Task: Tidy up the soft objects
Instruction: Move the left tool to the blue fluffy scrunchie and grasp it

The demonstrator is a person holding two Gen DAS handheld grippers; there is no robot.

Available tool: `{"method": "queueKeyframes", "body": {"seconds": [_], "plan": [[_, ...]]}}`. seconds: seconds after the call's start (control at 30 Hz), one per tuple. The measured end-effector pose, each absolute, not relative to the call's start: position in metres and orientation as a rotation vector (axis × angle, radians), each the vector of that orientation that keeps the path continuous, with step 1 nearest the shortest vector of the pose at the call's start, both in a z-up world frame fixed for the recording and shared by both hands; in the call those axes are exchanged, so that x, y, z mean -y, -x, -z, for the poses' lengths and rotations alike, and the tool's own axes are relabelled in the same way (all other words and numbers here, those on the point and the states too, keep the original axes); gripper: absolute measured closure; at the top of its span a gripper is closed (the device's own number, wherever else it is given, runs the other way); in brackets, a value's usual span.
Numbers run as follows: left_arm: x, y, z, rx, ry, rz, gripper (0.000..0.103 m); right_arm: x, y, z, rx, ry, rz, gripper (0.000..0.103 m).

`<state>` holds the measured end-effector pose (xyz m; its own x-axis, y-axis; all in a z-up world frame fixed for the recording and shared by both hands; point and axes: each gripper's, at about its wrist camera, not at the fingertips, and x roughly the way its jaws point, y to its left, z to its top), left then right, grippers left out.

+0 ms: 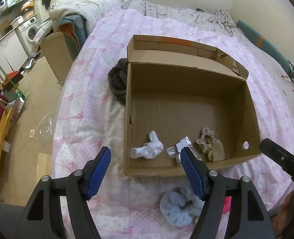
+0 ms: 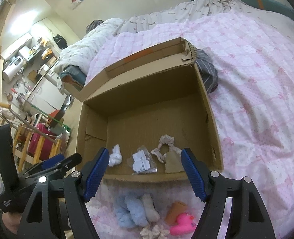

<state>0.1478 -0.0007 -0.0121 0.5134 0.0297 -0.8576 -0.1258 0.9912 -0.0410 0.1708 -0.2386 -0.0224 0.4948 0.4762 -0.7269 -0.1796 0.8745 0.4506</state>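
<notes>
Open cardboard box (image 1: 186,91) on pink-quilted bed (image 1: 83,107), dark garment (image 1: 117,79) bunched at its far left corner. Inside along near wall: knotted white sock (image 1: 149,147), plastic packet (image 1: 176,147), beige scrunchie (image 1: 206,139). Left tongs (image 1: 146,171) and right tongs (image 2: 145,171) both apart, empty, above blue fluffy socks (image 2: 131,211) and pink duck (image 2: 182,224) lying outside the box.

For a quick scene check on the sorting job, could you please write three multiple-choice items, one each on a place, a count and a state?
1. Where does the pink duck lie?
A. in the box
B. on the quilt before the box
C. on the floor

2. How many things lie in the cardboard box?
A. one
B. five
C. three

3. How do the right gripper fingers stand?
A. apart, empty
B. shut on a sock
C. shut on the duck

Key: 1 B, it lies on the quilt outside the near wall. 2 C, white sock, plastic packet, beige scrunchie. 3 A, nothing sits between them.
</notes>
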Motion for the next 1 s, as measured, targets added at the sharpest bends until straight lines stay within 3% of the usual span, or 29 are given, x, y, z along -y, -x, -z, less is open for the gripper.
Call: {"method": "queueKeyframes", "body": {"seconds": [0.6, 1.0], "plan": [[-0.025, -0.089, -0.001, -1.020, 0.132, -0.067, 0.033, 0.238, -0.118, 0.000, -1.017, -0.325, -0.401, 0.024], [-0.049, -0.088, 0.058, -1.194, 0.274, -0.066, 0.033, 0.244, -0.100, 0.034, -1.078, -0.295, -0.312, 0.024]]}}
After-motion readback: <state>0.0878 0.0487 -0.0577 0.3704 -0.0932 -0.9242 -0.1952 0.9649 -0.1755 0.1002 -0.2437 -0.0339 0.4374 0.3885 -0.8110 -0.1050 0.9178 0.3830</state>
